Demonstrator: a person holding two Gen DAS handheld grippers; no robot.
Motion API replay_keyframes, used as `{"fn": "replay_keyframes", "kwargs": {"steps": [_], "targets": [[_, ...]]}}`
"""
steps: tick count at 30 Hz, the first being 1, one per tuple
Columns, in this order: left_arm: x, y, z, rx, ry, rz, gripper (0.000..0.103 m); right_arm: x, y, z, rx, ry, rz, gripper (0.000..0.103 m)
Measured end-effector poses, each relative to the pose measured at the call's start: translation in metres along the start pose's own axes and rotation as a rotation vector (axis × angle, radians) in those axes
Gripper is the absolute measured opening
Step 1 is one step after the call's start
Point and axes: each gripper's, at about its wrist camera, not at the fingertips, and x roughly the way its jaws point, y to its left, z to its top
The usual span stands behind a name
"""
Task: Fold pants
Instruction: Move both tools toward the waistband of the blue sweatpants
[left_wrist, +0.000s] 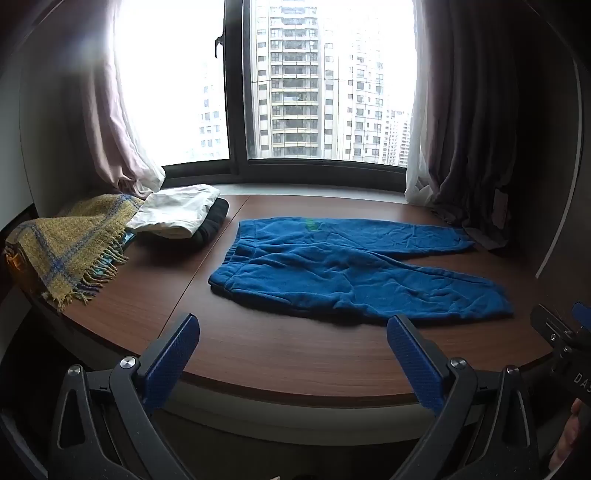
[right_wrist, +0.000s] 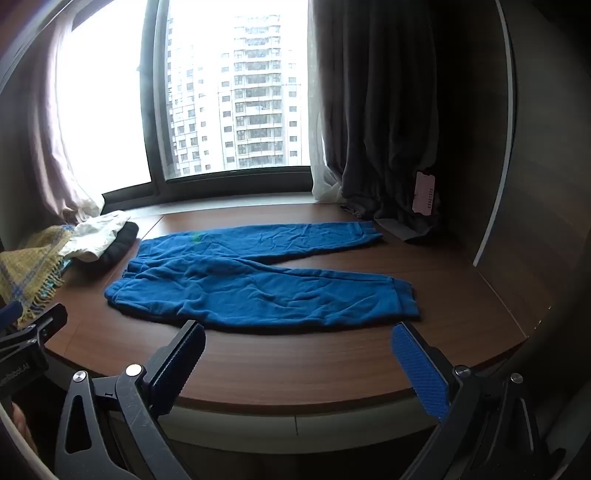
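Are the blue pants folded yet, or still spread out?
Spread out. The blue pants lie flat on the wooden platform, both legs splayed apart, neither doubled over.

Only a few letters can be read. In the left wrist view, the white letters "DAS" stand on the black body of the right gripper (left_wrist: 570, 332) at the right edge, and the rest is cut off. In the right wrist view, white letters ending in "Robot.AI" stand on the black body of the left gripper (right_wrist: 22, 325) at the left edge. A pale tag (right_wrist: 424, 195) hangs on the dark curtain (right_wrist: 384, 110), but its print is too small to read.
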Motion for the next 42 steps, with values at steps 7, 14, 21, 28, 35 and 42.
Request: {"fn": "replay_keyframes", "kwargs": {"steps": [7,14,21,28,35,42], "targets": [[-0.0034,-0.0001,-0.0013,-0.008,0.007,-0.002,0.103,0.0009,-0.0032,0.0012,0.001,-0.005,-0.005,0.102],[-0.0033,0.0022,0.0013,-0.011,-0.012,0.002,0.103,-0.0050,0.0043,0.0022,-0.005,-0.012,-0.008,0.102],[-0.0019,0.0024,0.0020,-0.017,-0.008,-0.005,0.103,0.0002,0.0001,0.0035,-0.015,-0.010,0.004,0.102],[-0.0023,0.0025,0.0026,-0.019,-0.008,-0.004,0.103,0.0022,0.0006,0.0041,-0.020,-0.009,0.011,0.102],[-0.0022,0.0036,0.0030,-0.020,-0.008,0.000,0.103,0.0027,0.0026,0.0040,-0.022,-0.007,0.015,0.102],[-0.0022,0.0045,0.0038,-0.019,-0.006,-0.003,0.103,0.0032,0.0031,0.0038,-0.022,-0.006,0.015,0.102]]}}
